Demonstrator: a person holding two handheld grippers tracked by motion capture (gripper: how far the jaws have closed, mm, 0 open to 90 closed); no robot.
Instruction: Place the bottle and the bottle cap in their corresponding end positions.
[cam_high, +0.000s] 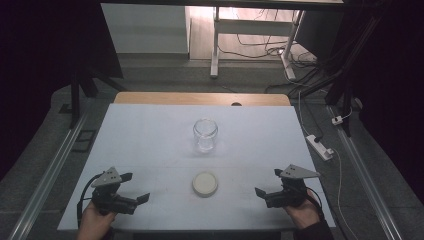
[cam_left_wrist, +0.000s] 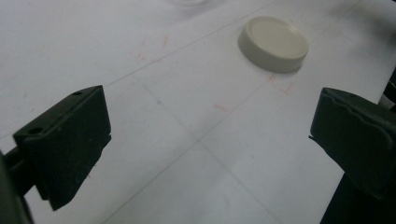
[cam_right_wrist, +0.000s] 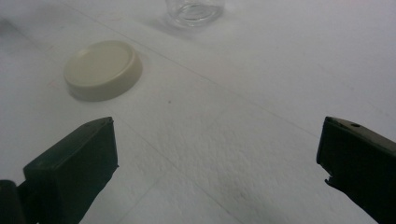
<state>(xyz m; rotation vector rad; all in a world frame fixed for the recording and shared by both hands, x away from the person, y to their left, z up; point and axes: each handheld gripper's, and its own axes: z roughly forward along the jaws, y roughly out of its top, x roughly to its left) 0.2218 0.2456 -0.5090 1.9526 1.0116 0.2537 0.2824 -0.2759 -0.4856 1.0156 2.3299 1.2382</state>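
A clear glass jar (cam_high: 205, 135) stands upright and lidless in the middle of the white table (cam_high: 150, 130). Its cream round lid (cam_high: 205, 183) lies flat on the table nearer the front edge. The lid (cam_left_wrist: 273, 44) sits ahead and to the right of my left gripper (cam_left_wrist: 205, 140), whose jaws stand wide apart with nothing between them. My left gripper (cam_high: 135, 187) rests at the front left. My right gripper (cam_high: 268, 182) rests at the front right, open and empty. Off its left jaw lies the lid (cam_right_wrist: 103, 69), with the jar's base (cam_right_wrist: 195, 11) farther off.
The table's wooden back edge (cam_high: 200, 98) has a dark hole in it. A white power strip (cam_high: 320, 146) and cables lie on the floor to the right. Metal rails run along both sides of the table, and a white desk frame (cam_high: 250, 30) stands behind.
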